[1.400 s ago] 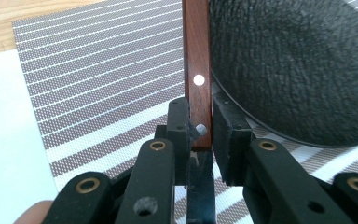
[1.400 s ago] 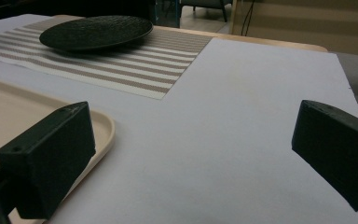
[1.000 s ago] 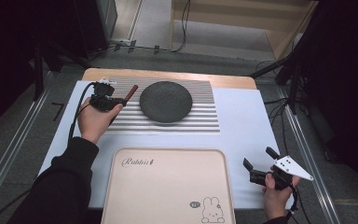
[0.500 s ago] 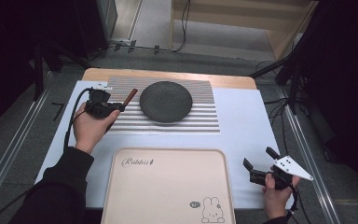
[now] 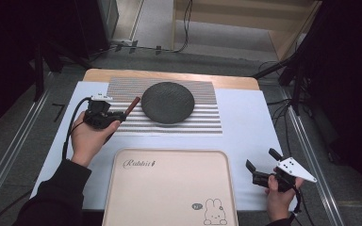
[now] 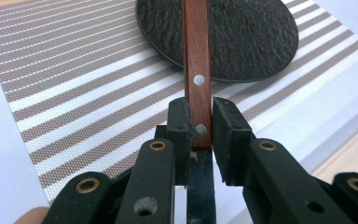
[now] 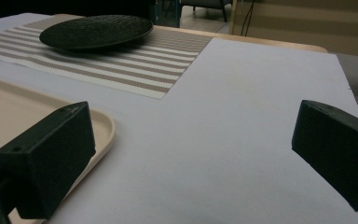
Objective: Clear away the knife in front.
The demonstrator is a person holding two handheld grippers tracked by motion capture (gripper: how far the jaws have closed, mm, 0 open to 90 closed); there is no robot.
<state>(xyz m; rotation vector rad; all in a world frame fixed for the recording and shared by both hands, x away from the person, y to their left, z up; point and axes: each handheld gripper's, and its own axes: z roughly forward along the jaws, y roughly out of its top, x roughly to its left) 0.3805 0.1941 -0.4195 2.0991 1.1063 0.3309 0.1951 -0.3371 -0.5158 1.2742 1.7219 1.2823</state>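
My left gripper (image 5: 119, 114) is shut on a brown wooden handle (image 5: 132, 105) with two metal rivets. It holds the handle over the left part of the striped placemat (image 5: 122, 89). In the left gripper view the handle (image 6: 196, 70) runs straight out from between the jaws of that gripper (image 6: 200, 123), and its far end lies over the edge of the black plate (image 6: 251, 42). The handle's near end is hidden behind the jaws. My right gripper (image 5: 261, 159) rests low at the table's front right, open, with nothing between its fingers (image 7: 51, 154).
A round black plate (image 5: 168, 102) sits in the middle of the placemat. A beige tray (image 5: 122, 197) with a rabbit print lies at the front centre, just left of the right gripper. A white sheet (image 5: 245, 122) covers the table; metal rails run along both sides.
The left gripper has drawn back a little toward the person with the handle still in it. The right gripper has not moved.
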